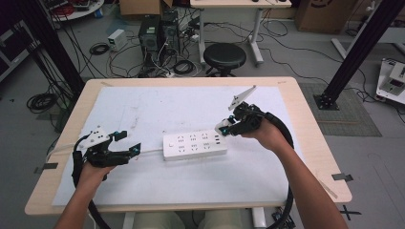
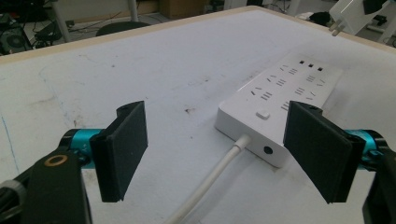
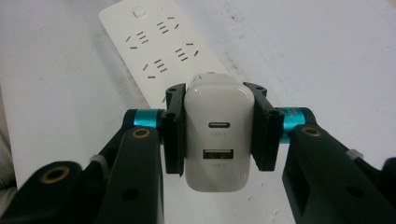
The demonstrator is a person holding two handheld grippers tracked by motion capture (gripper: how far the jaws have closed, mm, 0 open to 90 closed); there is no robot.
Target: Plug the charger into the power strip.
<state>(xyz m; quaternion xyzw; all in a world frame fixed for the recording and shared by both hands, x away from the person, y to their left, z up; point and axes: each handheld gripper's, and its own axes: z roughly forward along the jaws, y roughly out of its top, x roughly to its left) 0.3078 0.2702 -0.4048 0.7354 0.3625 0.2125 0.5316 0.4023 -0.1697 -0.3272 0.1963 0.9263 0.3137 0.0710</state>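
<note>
Charger (image 3: 215,140) sitting clamped between the jaws of the right gripper (image 3: 215,135), pads pressing on its two flat sides, port face turned toward that gripper's camera. It is a white, rounded wall adapter with a slim oval port above a wider rectangular one; its prongs are showing in the left gripper view, pointing downward (image 2: 348,16). The person's right hand is holding it in the air above the right end of the power strip (image 1: 195,145), apart from it, probably lining the prongs up with a socket.

Power strip is lying flat on the white-covered tabletop (image 1: 143,109), near the middle, long side running left to right. White body, two rows of sockets, a row of small dark ports at the right end, a small button at the cable end. Its white cable (image 2: 210,182) is trailing toward the left gripper (image 1: 126,142).

Left gripper is hovering just off the strip's cable end, jaws apart and gripping nothing, seemingly placed to steady the strip when the charger is pushing in.
</note>
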